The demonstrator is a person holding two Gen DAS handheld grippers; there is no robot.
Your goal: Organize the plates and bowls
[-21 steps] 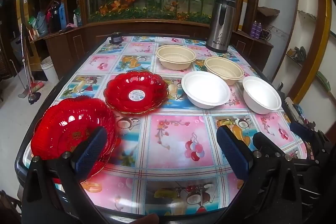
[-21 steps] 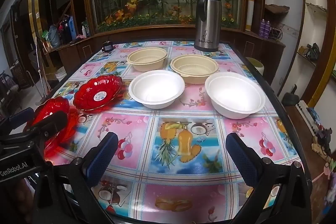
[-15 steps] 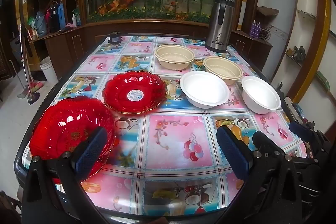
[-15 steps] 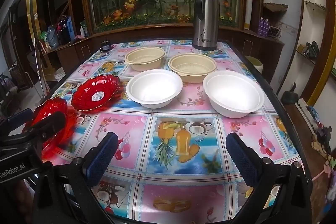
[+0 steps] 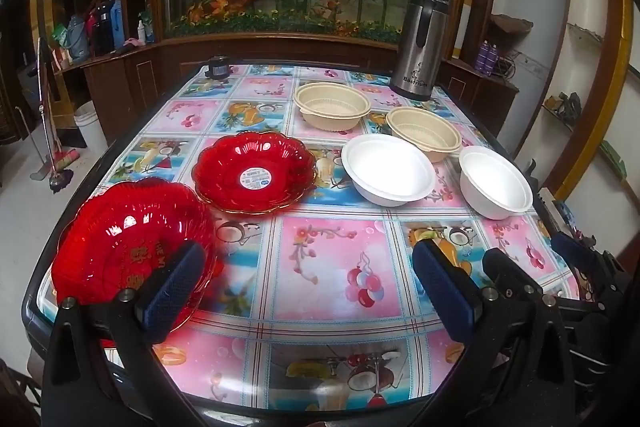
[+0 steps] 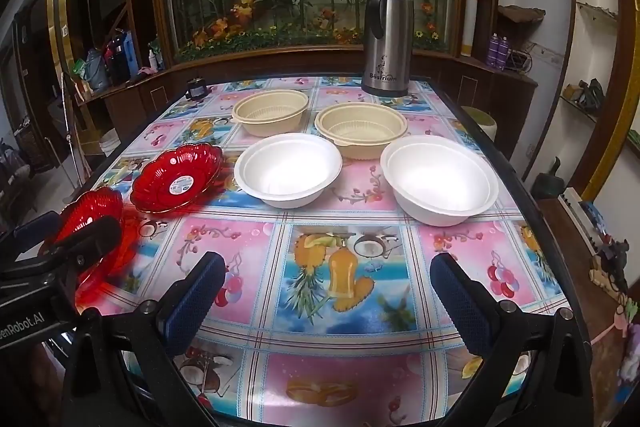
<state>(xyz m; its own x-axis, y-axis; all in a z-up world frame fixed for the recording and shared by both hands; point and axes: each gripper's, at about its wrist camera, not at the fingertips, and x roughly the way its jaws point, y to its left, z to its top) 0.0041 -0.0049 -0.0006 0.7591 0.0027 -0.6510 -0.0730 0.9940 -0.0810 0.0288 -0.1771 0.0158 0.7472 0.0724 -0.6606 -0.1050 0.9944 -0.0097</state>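
Note:
Two red scalloped plates sit on the table's left: a near one [image 5: 128, 247] [image 6: 94, 223] by the front-left corner and a farther one [image 5: 254, 177] [image 6: 178, 177] with a round sticker. Two white bowls [image 5: 388, 169] [image 5: 496, 187] stand mid-right, also in the right wrist view [image 6: 288, 169] [image 6: 440, 179]. Two beige bowls [image 5: 332, 105] [image 5: 426, 133] stand behind them. My left gripper [image 5: 308, 291] is open and empty above the front edge, its left finger over the near red plate's rim. My right gripper [image 6: 328, 303] is open and empty, in front of the white bowls.
A steel thermos jug [image 5: 418, 45] [image 6: 386, 39] stands at the table's far right. A small dark object [image 5: 218, 67] sits at the far left edge. The table [image 5: 336, 259] has a patterned cloth and a dark rim. Wooden cabinets and a planter lie behind.
Both views have drifted very slightly; the dishes have not moved and both grippers stay open.

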